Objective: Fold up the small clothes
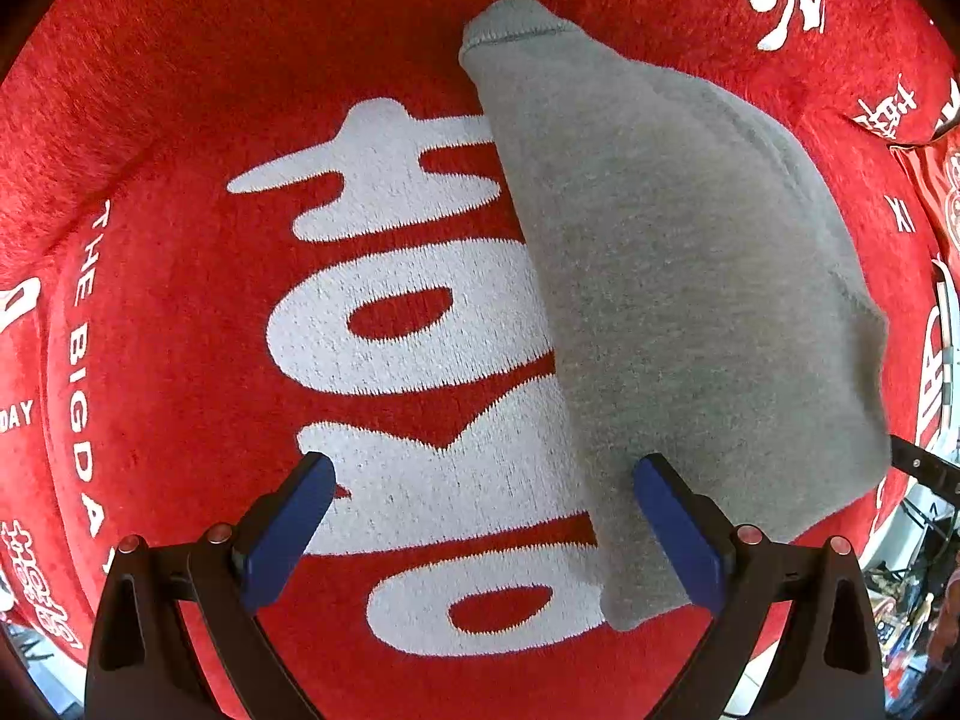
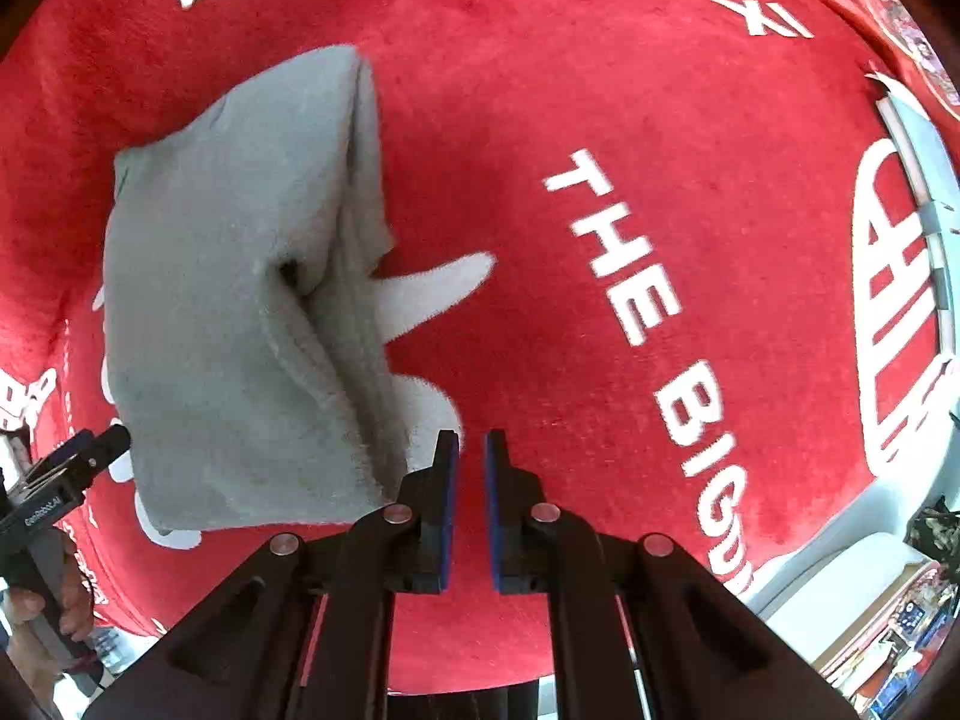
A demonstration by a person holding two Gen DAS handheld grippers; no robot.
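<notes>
Lying folded, grey fleece garment (image 1: 678, 300) on red blanket (image 1: 180, 120), left claw (image 1: 480, 516) spread, right claw (image 2: 471, 480) closed empty.

Cluttered indoor room: red plush cloth (image 2: 540, 120) over table, packed shelves (image 2: 888, 630) nearby.

The grey garment (image 1: 678, 276) looks like soft fleecy knit cloth, matt and a bit fuzzy, with a stitched hem at one end. Under it the red cloth (image 1: 180, 120) is plush, short-pile stuff, almost velvety, with white lettering (image 1: 408, 312) that looks woven or embroidered in, slightly coarser. The left gripper (image 1: 483, 534) has matt black plastic arms, smooth blue pads (image 1: 288, 534) that seem rubbery, and small shiny metal pins at the joints. The right gripper (image 2: 471, 510) has the same look.
</notes>
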